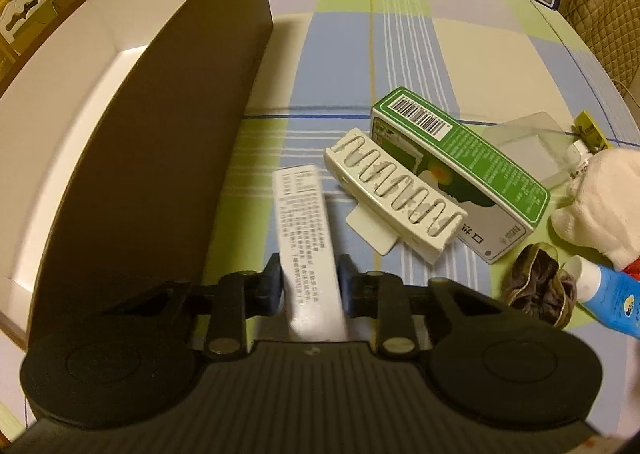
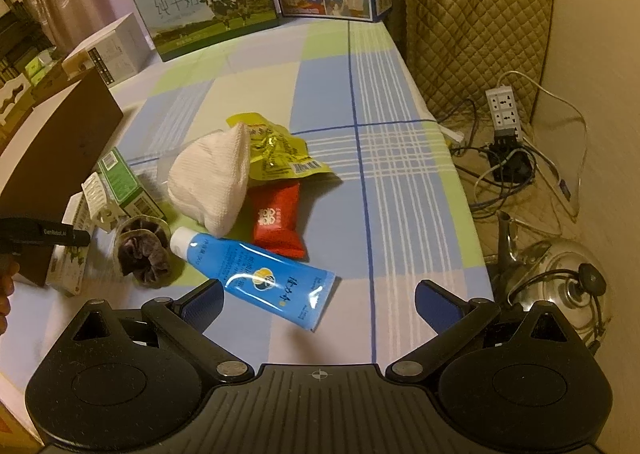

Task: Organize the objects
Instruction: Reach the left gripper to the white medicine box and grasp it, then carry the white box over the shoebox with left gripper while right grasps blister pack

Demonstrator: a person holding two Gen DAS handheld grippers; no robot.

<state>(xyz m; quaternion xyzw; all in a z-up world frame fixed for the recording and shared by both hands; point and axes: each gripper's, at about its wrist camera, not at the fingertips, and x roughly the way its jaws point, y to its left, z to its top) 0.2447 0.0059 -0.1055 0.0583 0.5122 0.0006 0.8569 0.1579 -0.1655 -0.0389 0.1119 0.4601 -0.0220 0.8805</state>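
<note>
Left gripper (image 1: 309,282) pinched on a narrow white box (image 1: 306,230) printed with small text, one pad against each long side, far end of the box pointing out over the checked tablecloth (image 1: 404,53). Just left of it, the dark outer wall of a large brown box (image 1: 168,157) with a white inside. Just right of the white box, a white slotted plastic piece (image 1: 394,191) leaning against a green and white carton (image 1: 460,169) (barcode on its top face). Beyond the carton, a clear plastic cover (image 1: 524,145) lying flat.

Right gripper (image 2: 318,300) spread wide, nothing between the fingers, hovering above the crimped end of a blue tube (image 2: 256,274) with a white cap. Beside the cap, a crumpled brown hair tie (image 2: 146,250). Behind the tube, a red packet (image 2: 276,219), a white cloth bundle (image 2: 210,181) and a yellow wrapper (image 2: 276,151), all touching in one cluster. Two milk cartons (image 2: 208,5) upright at the far edge of the table. Off the right edge (down on the floor), a power strip (image 2: 502,105) with tangled cables and a metal kettle (image 2: 560,282).
</note>
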